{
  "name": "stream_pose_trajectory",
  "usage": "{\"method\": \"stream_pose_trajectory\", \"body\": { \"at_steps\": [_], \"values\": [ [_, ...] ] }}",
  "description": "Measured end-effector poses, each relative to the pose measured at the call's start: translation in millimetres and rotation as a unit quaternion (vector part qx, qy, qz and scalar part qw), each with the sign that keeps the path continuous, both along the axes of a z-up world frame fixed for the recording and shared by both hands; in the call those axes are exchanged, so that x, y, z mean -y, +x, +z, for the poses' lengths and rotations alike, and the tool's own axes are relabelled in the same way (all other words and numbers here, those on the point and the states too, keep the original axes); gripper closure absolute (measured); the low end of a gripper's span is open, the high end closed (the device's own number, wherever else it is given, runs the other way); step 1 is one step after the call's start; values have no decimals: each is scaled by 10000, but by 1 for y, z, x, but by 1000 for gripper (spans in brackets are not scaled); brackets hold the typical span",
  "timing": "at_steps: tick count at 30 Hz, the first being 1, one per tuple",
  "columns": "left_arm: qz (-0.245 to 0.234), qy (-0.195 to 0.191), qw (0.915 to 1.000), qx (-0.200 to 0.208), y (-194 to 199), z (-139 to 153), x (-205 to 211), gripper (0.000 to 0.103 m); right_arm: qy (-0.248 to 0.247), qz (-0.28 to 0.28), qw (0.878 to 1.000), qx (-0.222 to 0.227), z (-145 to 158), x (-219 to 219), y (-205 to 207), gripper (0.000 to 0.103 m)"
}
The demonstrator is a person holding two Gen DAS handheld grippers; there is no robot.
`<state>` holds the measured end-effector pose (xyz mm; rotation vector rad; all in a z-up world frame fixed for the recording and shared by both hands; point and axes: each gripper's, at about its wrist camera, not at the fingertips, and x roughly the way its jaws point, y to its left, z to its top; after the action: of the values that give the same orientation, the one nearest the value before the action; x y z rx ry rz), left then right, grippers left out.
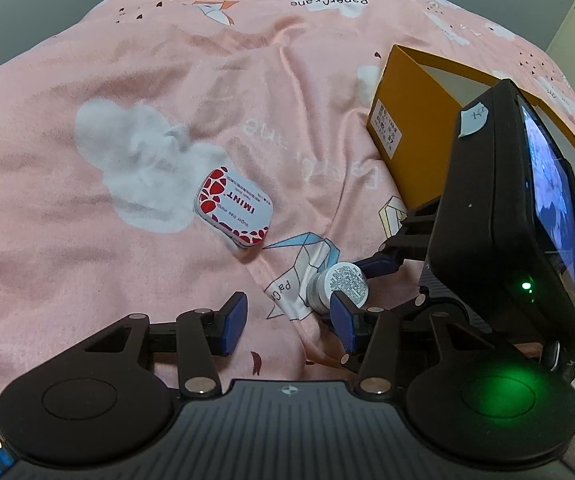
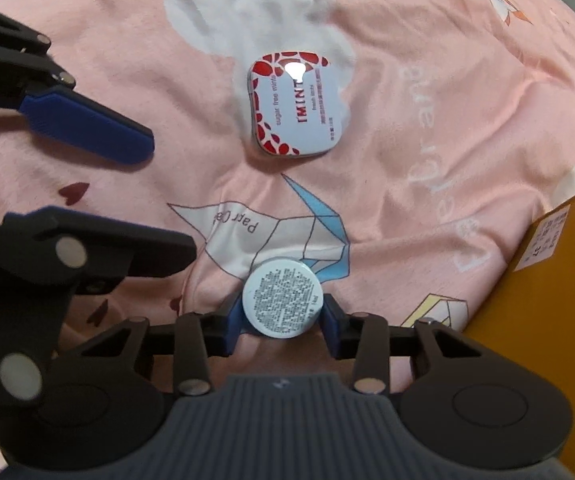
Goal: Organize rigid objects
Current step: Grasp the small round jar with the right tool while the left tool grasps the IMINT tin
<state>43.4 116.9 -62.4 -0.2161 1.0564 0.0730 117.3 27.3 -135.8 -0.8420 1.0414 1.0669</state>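
Right hand-held gripper (image 2: 283, 326) appears clenched on the small round jar (image 2: 282, 298) atop the pink bedspread (image 2: 427, 128); left hand-held gripper (image 1: 287, 320) hangs released near the mint tin (image 1: 233, 212).

Black linkages, blue fingers (image 2: 327, 322), silver rivets.

mint tin (image 2: 297, 104): "IMINT", "sugar free mints"; bedsheet (image 1: 87, 60): "PaperCrane"; box label (image 1: 387, 130): "37"

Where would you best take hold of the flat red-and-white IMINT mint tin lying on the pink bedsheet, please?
Probably from straight above, pads across the two long side edges of the flat red-and-white mint tin. It lies lid-up on the soft pink bedsheet, so only its thin rim offers opposing faces. The left gripper is free and stands apart from it.
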Motion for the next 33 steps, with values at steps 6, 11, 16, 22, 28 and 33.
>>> {"method": "stream_pose_trajectory", "body": {
  "at_steps": [6,11,16,22,28,33],
  "values": [
    [10,-28,10000,-17,1,0,0,47,42,-57,10000,-12,1,1,1,63],
    [73,-116,9999,0,3,1,-4,47,208,-162,9996,59,12,7,4,63],
    [157,263,9992,270,10,10,-7,35,636,-349,9969,319,42,16,7,63],
    [-303,1392,9889,427,29,14,3,29,901,-382,9916,844,77,24,13,63],
    [-847,2186,9716,310,46,-8,25,16,999,-583,9868,1131,96,39,32,63],
    [-1280,2796,9515,64,58,-29,43,14,1124,-816,9846,1062,108,52,47,63]
  ]
}}
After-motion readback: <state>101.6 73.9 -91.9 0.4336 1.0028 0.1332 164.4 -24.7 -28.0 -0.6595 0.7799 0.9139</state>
